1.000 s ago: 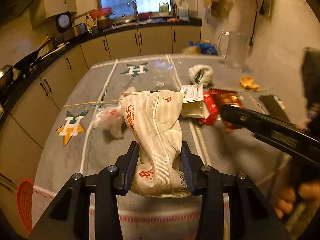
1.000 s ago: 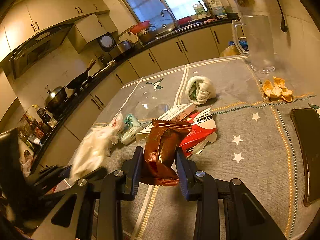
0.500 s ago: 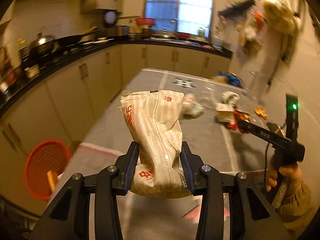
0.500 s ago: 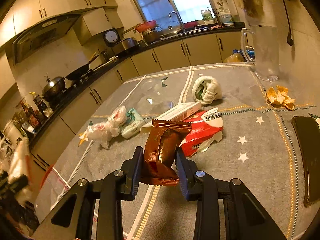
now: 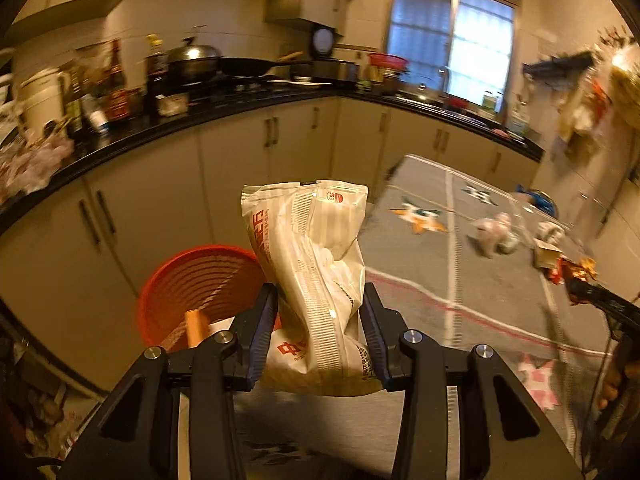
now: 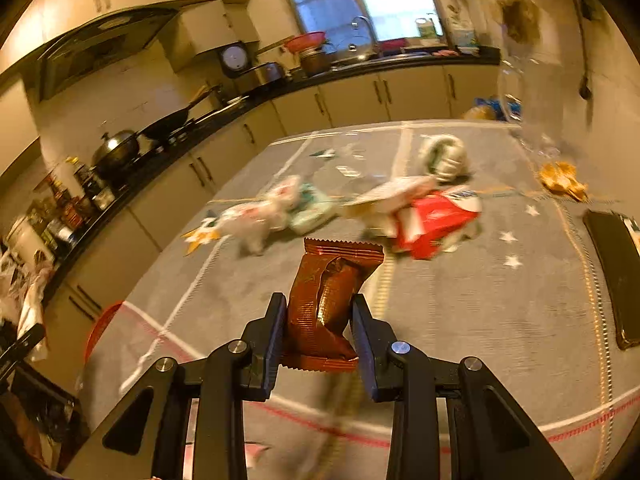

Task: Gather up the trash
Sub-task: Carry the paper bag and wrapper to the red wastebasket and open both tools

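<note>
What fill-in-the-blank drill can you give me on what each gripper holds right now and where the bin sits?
1. The left gripper is shut on a crumpled ____ snack bag.
2. The right gripper is shut on a ____ wrapper.
3. The orange-red basket stands on the ____ beside the table.
4. The red-and-white packet lies on the ____.

Missing words: white; brown; floor; table
</note>
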A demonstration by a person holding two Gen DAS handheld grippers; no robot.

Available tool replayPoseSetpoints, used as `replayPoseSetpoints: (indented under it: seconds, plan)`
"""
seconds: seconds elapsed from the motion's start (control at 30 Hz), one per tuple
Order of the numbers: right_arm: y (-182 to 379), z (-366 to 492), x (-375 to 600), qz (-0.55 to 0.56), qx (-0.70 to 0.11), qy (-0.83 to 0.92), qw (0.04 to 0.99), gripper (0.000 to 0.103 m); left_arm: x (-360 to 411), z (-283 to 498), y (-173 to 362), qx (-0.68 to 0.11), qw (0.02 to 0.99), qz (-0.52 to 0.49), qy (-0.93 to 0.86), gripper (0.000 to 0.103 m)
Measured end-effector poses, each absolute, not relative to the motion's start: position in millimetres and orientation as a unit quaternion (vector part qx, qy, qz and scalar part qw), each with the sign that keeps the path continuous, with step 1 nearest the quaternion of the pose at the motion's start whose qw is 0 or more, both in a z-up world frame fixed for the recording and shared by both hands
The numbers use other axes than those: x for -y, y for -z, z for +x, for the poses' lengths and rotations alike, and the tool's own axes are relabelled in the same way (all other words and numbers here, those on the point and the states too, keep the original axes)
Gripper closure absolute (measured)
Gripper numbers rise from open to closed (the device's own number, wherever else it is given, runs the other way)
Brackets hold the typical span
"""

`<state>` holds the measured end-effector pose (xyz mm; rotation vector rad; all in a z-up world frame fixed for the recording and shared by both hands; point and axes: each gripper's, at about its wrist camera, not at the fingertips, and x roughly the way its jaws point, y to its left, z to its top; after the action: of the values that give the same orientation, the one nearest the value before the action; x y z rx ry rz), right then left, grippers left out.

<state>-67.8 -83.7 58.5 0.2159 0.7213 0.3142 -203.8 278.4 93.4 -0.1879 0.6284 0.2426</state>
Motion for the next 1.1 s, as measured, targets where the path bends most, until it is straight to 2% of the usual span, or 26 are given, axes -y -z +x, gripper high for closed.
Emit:
replayPoseSetpoints:
  seconds: [0.27,0.63,1.1]
  plan:
    - [-76,-73,-4,0.058,-0.353,-0.227,0.906,0.068,-339,-219,-69,-0.309,0.927,-0.119,-0.176,0.062]
    - [-85,-60,-142,0.05,-0.389,-0.356,0.848,0.068,-413,-219,-44,-0.314,0.912,-0.148,-0.22,0.062]
    - [-34,-36,-308,0.014,-0.444,-0.446,0.777,0.068,-454,-157,-23,-0.343,0.904,-0.167,-0.193,0.062]
